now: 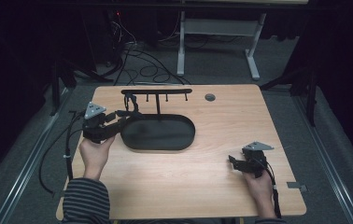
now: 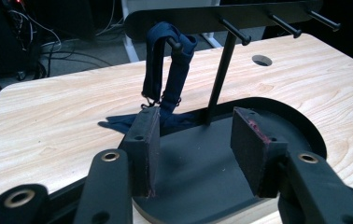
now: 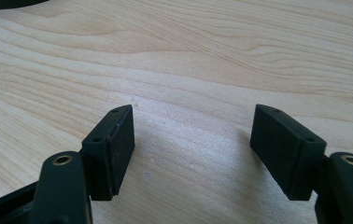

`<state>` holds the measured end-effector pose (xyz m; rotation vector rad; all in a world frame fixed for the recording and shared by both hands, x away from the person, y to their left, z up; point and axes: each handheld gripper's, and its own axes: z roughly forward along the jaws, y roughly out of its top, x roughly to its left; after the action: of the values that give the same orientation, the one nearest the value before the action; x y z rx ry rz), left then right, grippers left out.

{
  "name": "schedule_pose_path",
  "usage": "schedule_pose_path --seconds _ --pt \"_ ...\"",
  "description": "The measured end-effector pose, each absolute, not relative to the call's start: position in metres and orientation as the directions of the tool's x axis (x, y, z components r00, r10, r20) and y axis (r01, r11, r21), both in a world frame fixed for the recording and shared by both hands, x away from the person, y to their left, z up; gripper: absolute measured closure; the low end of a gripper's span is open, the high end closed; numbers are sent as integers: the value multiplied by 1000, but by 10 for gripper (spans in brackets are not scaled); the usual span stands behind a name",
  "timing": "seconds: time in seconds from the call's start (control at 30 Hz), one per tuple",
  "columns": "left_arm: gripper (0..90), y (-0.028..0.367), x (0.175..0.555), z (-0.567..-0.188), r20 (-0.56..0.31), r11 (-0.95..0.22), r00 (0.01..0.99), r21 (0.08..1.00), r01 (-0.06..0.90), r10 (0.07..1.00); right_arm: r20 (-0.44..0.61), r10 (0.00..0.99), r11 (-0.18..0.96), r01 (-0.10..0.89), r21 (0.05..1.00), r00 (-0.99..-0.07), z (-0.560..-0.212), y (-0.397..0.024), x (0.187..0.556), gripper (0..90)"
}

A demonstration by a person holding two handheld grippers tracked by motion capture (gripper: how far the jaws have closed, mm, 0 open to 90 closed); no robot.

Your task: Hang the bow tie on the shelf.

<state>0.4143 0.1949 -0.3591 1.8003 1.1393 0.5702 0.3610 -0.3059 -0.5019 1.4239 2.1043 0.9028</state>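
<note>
Ahead of the left gripper (image 1: 118, 122), a black hook rack (image 1: 156, 91) stands on a slim black post rising from a black oval base tray (image 1: 165, 135), which lies on the light wooden table (image 1: 212, 177). Seen along this gripper's own jaws in the left gripper view, the left gripper (image 2: 195, 140) has its two black pads set apart with nothing between them, held just above the near part of the base tray (image 2: 202, 172). Beyond the jaw tips, a dark blue strap (image 2: 170, 70) hangs looped over the leftmost peg of the hook rack (image 2: 221, 16); its lower end trails onto the table (image 2: 62, 116) beside the tray rim, just past the left pad. Whether the pad touches the strap cannot be told. Three further pegs on the rack, to the right of the post, carry nothing. A round grommet hole (image 2: 262, 59) lies in the table farther off, beyond the tray.

Well apart from the tray, toward the near right part of the table, the right gripper (image 1: 234, 162) is held in the person's right hand (image 1: 258, 182). In the right gripper view, the right gripper (image 3: 191, 144) has its jaws wide apart and empty, poised over bare wood grain. A striped sleeve (image 1: 83, 200) covers the left forearm behind the left gripper.
</note>
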Motion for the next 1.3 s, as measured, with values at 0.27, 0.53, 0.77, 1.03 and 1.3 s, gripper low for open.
schedule_pose_path --seconds 0.27,0.53,0.77,1.03,1.3 --pt "519 202 408 -365 -95 -152 459 869 472 883 -1 928 258 640 723 -373 -502 -306 361 321" --pt "519 204 401 -366 -99 -147 465 873 464 880 -2 928 258 641 723 -372 -502 -305 361 322" --pt "516 207 395 -369 -105 -143 466 873 467 879 -5 928 260 639 724 -372 -502 -305 361 322" --pt "517 208 389 -372 -106 -145 468 871 469 877 -7 928 262 639 723 -372 -502 -305 361 322" --pt "516 208 384 -374 -109 -142 472 874 465 875 -9 928 263 639 723 -372 -502 -305 361 322"
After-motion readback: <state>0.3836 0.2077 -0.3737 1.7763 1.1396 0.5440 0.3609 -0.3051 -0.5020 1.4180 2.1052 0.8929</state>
